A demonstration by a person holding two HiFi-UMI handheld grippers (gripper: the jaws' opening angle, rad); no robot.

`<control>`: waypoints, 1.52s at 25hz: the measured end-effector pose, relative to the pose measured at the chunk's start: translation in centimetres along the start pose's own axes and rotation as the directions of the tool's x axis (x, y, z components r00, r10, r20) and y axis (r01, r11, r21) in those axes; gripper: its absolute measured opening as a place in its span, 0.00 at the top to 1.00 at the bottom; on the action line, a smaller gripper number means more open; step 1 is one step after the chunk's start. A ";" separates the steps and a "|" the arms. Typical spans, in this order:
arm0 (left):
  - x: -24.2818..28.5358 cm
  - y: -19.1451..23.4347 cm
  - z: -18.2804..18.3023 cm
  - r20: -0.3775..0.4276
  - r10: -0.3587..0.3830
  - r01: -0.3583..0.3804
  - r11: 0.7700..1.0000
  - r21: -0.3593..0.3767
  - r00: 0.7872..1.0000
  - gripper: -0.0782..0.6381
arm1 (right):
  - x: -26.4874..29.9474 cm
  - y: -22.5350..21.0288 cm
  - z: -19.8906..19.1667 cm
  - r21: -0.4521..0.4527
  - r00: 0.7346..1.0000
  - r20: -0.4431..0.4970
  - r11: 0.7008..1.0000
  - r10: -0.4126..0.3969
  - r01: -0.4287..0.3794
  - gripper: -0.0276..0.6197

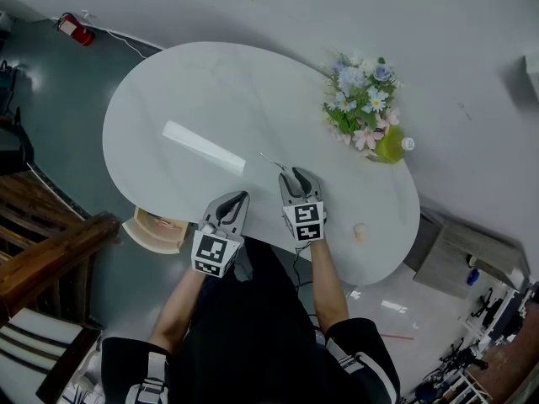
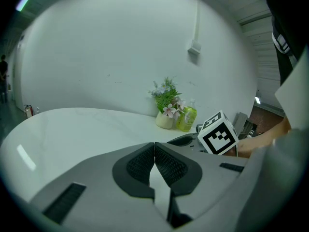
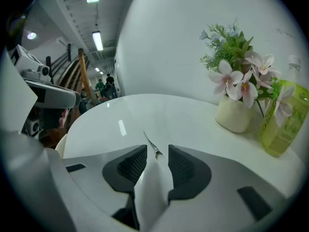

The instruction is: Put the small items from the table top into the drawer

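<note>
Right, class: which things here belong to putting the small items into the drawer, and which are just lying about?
Job: thin metal piece, beige lump, drawer, right tongs.
Lying about: flowers, green bottle, fire extinguisher.

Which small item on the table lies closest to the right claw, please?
The thin silvery metal sliver, just ahead of the right claw; the small round beige lump lies farther off.

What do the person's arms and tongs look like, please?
The left tongs and right tongs are grey, with black ribbed pads and a white cube of black square markers behind each. The sleeves are short, black, with white stripes.
</note>
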State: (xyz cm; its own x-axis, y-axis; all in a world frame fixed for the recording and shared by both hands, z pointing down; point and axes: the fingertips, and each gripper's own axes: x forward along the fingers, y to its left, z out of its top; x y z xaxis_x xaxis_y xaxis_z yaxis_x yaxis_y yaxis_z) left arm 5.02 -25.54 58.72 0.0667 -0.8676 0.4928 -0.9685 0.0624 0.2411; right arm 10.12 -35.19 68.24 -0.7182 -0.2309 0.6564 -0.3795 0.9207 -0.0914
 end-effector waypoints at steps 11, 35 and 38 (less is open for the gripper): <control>-0.5 1.0 -0.1 0.001 0.024 -0.024 1.000 -0.009 1.000 0.86 | 1.8 -0.2 0.0 -0.047 0.997 -0.078 0.999 0.009 -0.013 0.73; -1.5 1.4 0.3 0.016 0.050 -0.050 0.999 -0.009 0.999 0.86 | 1.5 0.2 0.3 -0.062 0.997 -0.072 0.998 -0.005 0.000 0.84; -2.4 1.6 0.9 0.033 0.067 -0.066 0.998 -0.009 0.997 0.86 | 0.5 0.9 1.5 -0.068 0.999 -0.039 0.998 -0.002 0.000 0.84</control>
State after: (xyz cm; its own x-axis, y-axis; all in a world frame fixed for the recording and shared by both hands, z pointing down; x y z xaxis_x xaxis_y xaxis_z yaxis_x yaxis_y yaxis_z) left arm 3.13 -23.78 57.19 -0.0058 -0.8771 0.4802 -0.9687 0.1241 0.2149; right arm 8.54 -34.94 67.41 -0.6941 -0.2205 0.6853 -0.3384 0.9402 -0.0402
